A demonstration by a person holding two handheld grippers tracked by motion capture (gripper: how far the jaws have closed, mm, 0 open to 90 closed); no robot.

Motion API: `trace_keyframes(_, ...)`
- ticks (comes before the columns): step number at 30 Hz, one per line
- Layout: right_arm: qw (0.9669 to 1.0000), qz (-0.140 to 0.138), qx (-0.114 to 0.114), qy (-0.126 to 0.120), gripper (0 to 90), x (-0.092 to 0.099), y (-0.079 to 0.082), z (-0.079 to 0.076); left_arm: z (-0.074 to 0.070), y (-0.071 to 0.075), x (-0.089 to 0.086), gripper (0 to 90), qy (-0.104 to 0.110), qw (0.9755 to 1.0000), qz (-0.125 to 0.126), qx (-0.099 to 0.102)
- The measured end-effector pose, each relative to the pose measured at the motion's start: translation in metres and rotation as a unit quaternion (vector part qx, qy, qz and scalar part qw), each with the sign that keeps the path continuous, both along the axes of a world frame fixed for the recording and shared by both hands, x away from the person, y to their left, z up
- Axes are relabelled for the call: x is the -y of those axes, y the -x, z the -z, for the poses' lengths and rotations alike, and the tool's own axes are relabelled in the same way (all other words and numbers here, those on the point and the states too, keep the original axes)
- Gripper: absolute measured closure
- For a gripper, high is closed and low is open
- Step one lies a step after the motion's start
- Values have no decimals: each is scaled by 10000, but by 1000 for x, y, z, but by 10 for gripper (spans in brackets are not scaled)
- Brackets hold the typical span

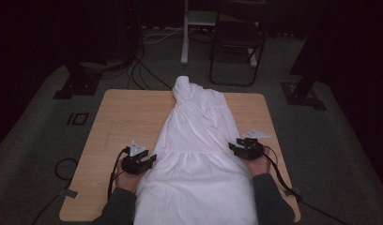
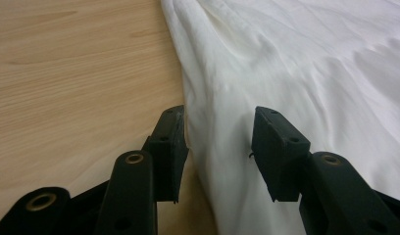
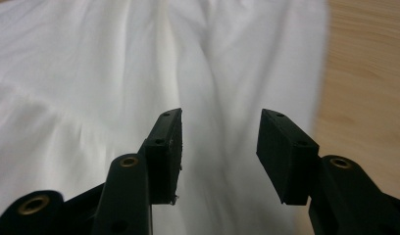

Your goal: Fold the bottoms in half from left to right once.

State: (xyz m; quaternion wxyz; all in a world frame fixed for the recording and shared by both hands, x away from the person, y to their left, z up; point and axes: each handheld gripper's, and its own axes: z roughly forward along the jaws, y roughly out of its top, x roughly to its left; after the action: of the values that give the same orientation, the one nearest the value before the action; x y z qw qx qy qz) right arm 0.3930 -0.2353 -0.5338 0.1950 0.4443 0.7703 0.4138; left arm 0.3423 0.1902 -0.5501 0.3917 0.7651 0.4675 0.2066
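1. Where the white garment (image 1: 196, 145) lies spread down the middle of the wooden table (image 1: 128, 117), it runs from a bunched, narrow end at the far edge to a wide part that hangs over the near edge, between the person's forearms.
2. A gathered seam crosses the cloth about level with the two grippers.
3. At the garment's left edge sits the left gripper (image 1: 139, 161), held in the person's left hand (image 1: 128, 180).
4. From the left gripper view, its jaws stand partly apart with nothing pinched; the cloth's folded edge (image 2: 208, 98) runs up between them, bare wood on one side and white fabric on the other.
5. At the garment's right edge sits the right gripper (image 1: 243, 149), held in the right hand (image 1: 259, 166).
6. From the right gripper view, its jaws are likewise partly apart and grip nothing; white cloth (image 3: 139, 73) lies beneath them, and the table shows just past the cloth's edge.
7. Beyond the table, on the carpeted floor, stands a dark folding chair (image 1: 236, 44).
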Motion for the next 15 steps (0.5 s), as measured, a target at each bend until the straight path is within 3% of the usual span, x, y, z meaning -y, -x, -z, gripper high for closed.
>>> trace_keyframes(3,9999,-126,-115,16,506,-18,-22,4,7,-4,5,552,-12,10000,-33,-51)
trace_keyframes(6,9994,-174,-221,178,551,-28,-31,7,10,-3,7,547,-74,9999,2,-88)
trace_keyframes(7,9990,-210,-294,277,647,-31,-34,9,13,-2,8,547,-120,9998,12,-136)
trace_keyframes(8,9974,-190,-361,601,864,-34,-36,10,13,-2,8,546,-117,9998,3,-156)
trace_keyframes(9,9967,-48,-193,793,886,-32,-34,7,13,-2,9,545,-131,9998,10,-146)
trace_keyframes(11,9973,290,131,662,890,-21,-29,-5,14,-1,9,546,-200,9997,25,-121)
trace_keyframes(13,9929,707,471,837,891,-7,-25,-18,13,0,11,543,-273,9996,57,-109)
trace_keyframes(14,9913,838,532,861,890,-1,-24,-21,13,1,13,542,-268,9995,128,-127)
trace_keyframes(15,9912,950,425,823,890,7,-27,-19,13,1,15,543,-290,9994,151,-121)
